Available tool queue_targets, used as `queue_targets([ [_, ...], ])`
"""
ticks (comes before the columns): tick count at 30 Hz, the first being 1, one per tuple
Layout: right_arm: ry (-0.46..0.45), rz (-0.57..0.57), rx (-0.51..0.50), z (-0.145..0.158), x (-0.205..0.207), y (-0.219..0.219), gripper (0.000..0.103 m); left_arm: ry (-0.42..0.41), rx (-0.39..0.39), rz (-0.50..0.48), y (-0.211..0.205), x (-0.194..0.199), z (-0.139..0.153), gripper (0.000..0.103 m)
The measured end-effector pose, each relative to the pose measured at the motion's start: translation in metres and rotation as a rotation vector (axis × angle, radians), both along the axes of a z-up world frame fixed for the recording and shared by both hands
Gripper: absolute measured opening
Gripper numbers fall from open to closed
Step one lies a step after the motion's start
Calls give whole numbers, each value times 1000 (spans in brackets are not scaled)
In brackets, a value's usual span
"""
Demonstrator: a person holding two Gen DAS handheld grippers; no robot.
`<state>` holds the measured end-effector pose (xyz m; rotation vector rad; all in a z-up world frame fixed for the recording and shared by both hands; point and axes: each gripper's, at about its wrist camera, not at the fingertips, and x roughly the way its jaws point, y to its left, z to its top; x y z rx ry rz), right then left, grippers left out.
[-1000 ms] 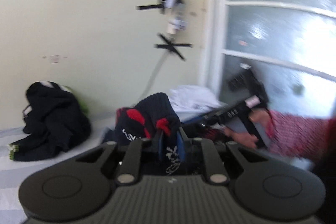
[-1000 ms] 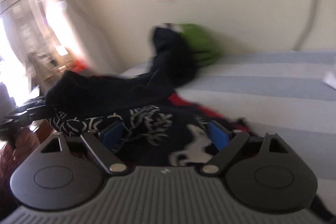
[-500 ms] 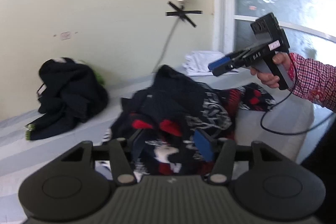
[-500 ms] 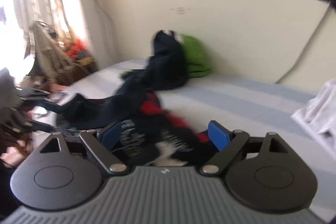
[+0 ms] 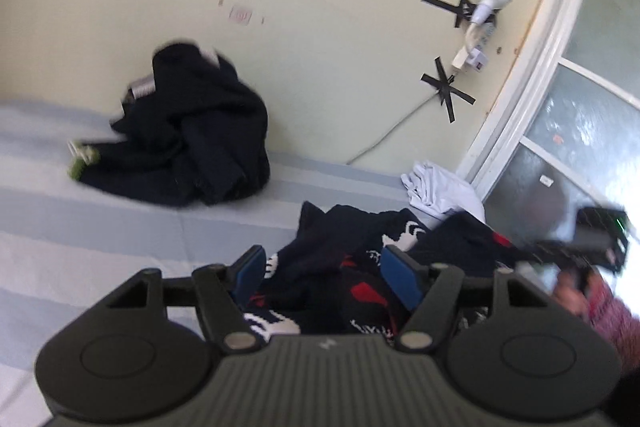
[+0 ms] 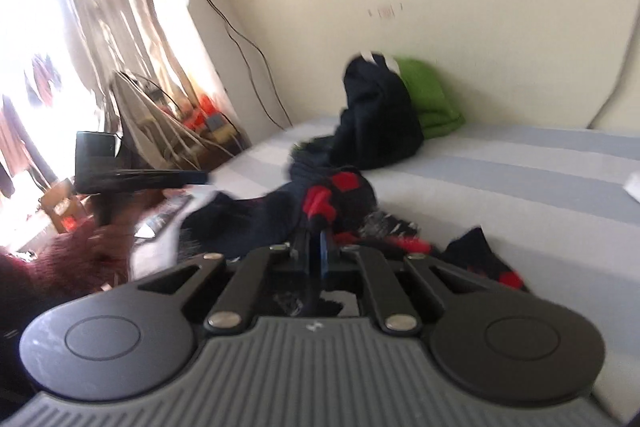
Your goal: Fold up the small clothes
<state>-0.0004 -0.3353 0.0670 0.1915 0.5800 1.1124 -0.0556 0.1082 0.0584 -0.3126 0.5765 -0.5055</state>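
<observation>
A dark navy garment with red and white print (image 5: pixel 344 267) lies crumpled on the striped bed. My left gripper (image 5: pixel 326 273) is open just above it, blue pads apart, holding nothing. In the right wrist view the same garment (image 6: pixel 320 203) lies bunched ahead, and my right gripper (image 6: pixel 316 247) is shut on a fold of it. The left gripper also shows in the right wrist view (image 6: pixel 136 175) at the left, and the right gripper shows blurred in the left wrist view (image 5: pixel 580 251).
A pile of dark clothes (image 5: pixel 192 151) lies against the wall, with a green garment (image 6: pixel 424 99) behind it. A white folded cloth (image 5: pixel 436 187) sits by the window frame. The striped blue-and-white bed sheet (image 5: pixel 100 227) spreads to the left. A cable and taped bulb (image 5: pixel 476 23) hang on the wall.
My left gripper let go of the garment and now stands open above it. My right gripper has closed on a fold of the garment, which has dropped onto the bed.
</observation>
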Motion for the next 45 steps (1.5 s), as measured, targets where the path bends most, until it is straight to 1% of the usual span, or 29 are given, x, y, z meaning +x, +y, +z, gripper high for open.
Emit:
queue_targets([
  [2,-9,-29,11,-3,-26,-20,8,23,-36,-51,-9,12,-2,65],
  [4,-15,-70,-2,-5,-56,-32,8,21,-39,-105,-23,19,-2,65],
  [6,3,-119,-3,-10,-80,-36,8,27,-17,-146,-40,27,1,65],
  [8,32,-178,6,-15,-104,-37,8,65,9,-173,-55,38,-2,65],
  [10,59,-207,18,-26,-111,-37,8,128,32,-197,-67,50,-8,65],
  [12,82,-242,30,-32,-117,-40,10,169,51,-202,-74,57,-14,60],
  [13,91,-251,31,-34,-116,-41,11,186,65,-201,-78,59,-16,40],
  [14,98,-258,27,-37,-114,-41,12,194,85,-193,-81,59,-17,16],
  [15,100,-268,18,-38,-113,-39,15,196,98,-185,-81,59,-17,16],
  [16,104,-271,9,-40,-110,-38,22,185,87,-171,-80,54,-15,15],
  [18,117,-261,-8,-43,-107,-31,59,142,50,-153,-69,44,-3,14],
  [20,91,-267,-66,-44,-110,-13,71,56,12,-121,-55,24,12,14],
  [21,67,-264,-99,-46,-111,-5,68,13,-4,-104,-48,13,20,14],
  [22,37,-266,-137,-47,-113,4,62,-22,-22,-86,-42,3,29,14],
  [23,7,-276,-178,-47,-114,11,31,-46,-36,-75,-38,-4,38,14],
  [24,-27,-289,-210,-45,-113,14,9,-68,-48,-68,-35,-11,45,14],
  [25,-54,-301,-202,-39,-111,12,9,-96,-50,-57,-35,-19,53,13],
  [28,-165,-344,-69,-9,-112,-2,9,-205,-49,-50,-38,-43,78,14],
  [30,-262,-372,-22,17,-119,-7,9,-290,-23,-59,-44,-58,93,16],
  [32,-358,-383,-8,37,-129,-12,9,-323,47,-66,-53,-69,96,26],
  [33,-405,-397,-5,45,-136,-15,9,-322,107,-69,-60,-71,92,33],
  [34,-446,-425,-14,51,-144,-19,8,-313,175,-68,-66,-71,85,49],
  [35,-480,-463,-27,54,-151,-26,8,-307,231,-65,-72,-70,78,58],
  [36,-494,-508,-39,55,-155,-35,6,-301,313,-63,-79,-70,69,59],
  [38,-462,-603,-56,50,-158,-56,5,-306,475,-95,-96,-68,55,60],
  [40,-391,-674,-69,39,-160,-75,5,-338,596,-167,-115,-67,51,67],
  [41,-366,-692,-75,33,-163,-79,5,-351,625,-210,-122,-67,51,77],
  [43,-353,-718,-107,23,-173,-74,5,-375,662,-319,-141,-61,54,89],
  [45,-357,-745,-123,16,-180,-70,5,-371,686,-420,-163,-44,54,92],
])
